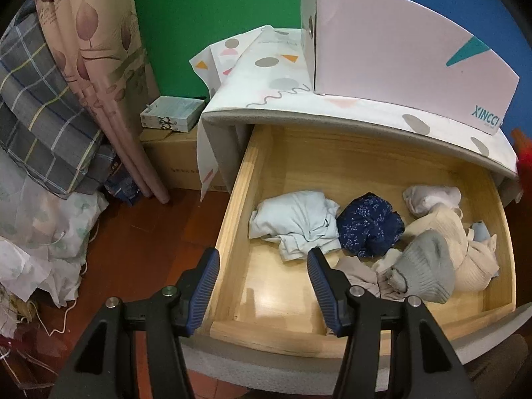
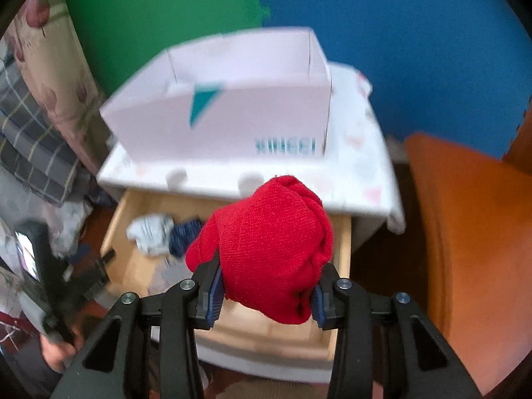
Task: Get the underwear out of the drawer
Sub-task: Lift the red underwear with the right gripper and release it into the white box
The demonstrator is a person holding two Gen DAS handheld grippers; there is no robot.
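Right gripper (image 2: 266, 294): jaws clenched on the red underwear (image 2: 269, 249), held above the open drawer (image 2: 344, 232).
Left gripper (image 1: 262, 287): jaws released, empty, over the drawer's front-left corner.
Drawer contents: pale blue garment (image 1: 296, 221) at 9 o'clock of the navy bundle (image 1: 369, 224).
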